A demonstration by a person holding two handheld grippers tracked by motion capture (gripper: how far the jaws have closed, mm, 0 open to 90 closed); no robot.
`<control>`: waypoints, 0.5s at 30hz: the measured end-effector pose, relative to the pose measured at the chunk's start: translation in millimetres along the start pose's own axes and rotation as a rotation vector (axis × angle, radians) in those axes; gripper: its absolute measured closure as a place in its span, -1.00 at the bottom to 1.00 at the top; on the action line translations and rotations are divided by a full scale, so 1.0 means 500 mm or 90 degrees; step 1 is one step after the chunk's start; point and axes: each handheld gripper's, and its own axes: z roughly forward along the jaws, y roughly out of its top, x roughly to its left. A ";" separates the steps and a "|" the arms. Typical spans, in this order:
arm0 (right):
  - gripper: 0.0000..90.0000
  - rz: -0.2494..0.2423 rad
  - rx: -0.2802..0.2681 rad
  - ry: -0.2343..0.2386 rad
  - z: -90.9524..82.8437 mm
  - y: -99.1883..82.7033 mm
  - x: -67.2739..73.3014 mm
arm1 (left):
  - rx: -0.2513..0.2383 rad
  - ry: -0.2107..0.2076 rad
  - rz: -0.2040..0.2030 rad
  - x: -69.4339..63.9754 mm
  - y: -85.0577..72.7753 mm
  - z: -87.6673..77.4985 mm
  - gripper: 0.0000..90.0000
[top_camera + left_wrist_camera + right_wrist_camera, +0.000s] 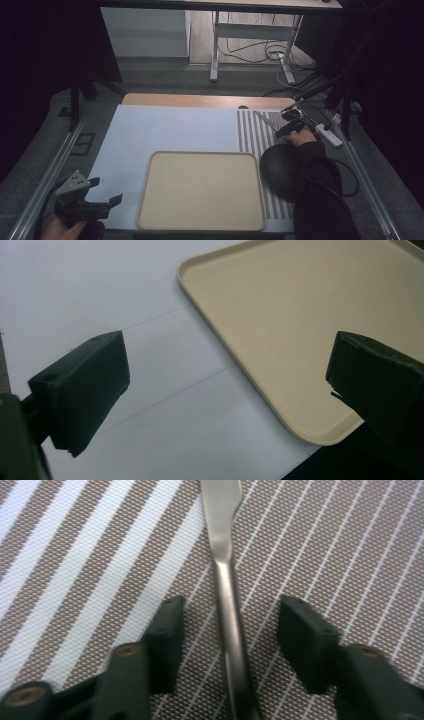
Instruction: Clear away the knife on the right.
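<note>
- One dark, round, textured bowl (pixel 281 170) sits on the striped mat (pixel 255 137), just right of the tray (pixel 201 192), close under the right forearm.
- One metal utensil (pixel 227 595) lies flat on the mat; in the right gripper view its handle runs up between the two jaws. Whether it is a knife I cannot tell.
- The right gripper (pixel 289 124) is down at the mat's far right, jaws spread either side of the handle, not touching it.
- The left gripper (pixel 95 200) hangs at the near left corner, jaws wide apart and empty, beside the tray's edge.
- One beige tray, nothing in it.
- White tabletop (pixel 165 130); dim room, a desk frame and loose cables on the floor behind.
</note>
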 end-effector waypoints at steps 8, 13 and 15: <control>0.78 -0.008 0.006 0.006 -0.005 0.002 0.001 | 0.000 0.000 -0.002 0.001 -0.001 0.000 -0.92; 0.78 -0.032 0.016 0.009 -0.008 0.003 0.001 | -0.001 -0.001 -0.003 0.001 0.000 0.000 -0.91; 0.79 -0.031 0.014 0.004 -0.011 0.000 -0.004 | 0.000 -0.002 -0.004 0.001 0.000 0.000 -0.92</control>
